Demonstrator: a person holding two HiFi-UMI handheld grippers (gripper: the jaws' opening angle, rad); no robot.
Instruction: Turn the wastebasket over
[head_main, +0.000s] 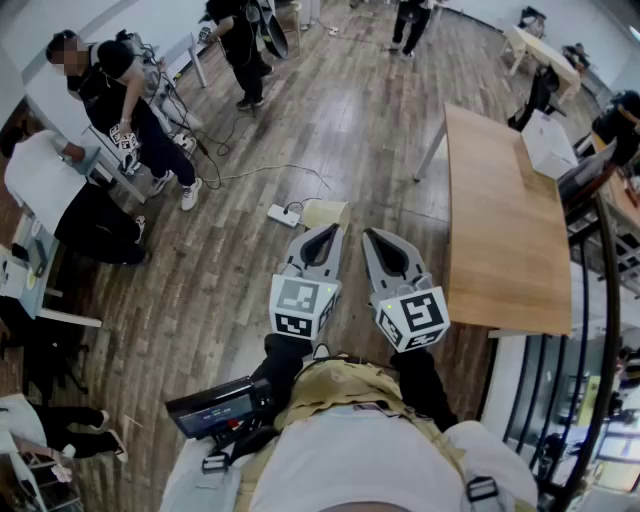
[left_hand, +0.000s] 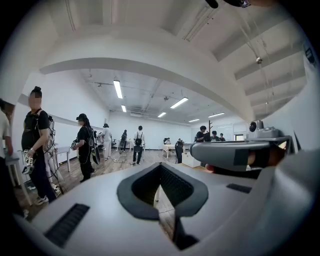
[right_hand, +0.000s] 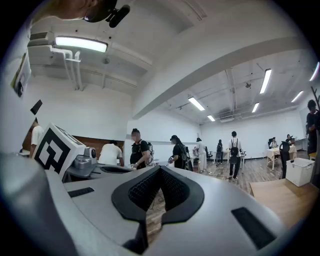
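Left gripper and right gripper are side by side over the wooden floor, both claws closed and empty.

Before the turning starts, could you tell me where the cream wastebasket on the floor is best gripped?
Likely its near edge, approached straight ahead: the wastebasket lies just beyond the shut left gripper. Only a flat cream face shows, so its opening cannot be told.
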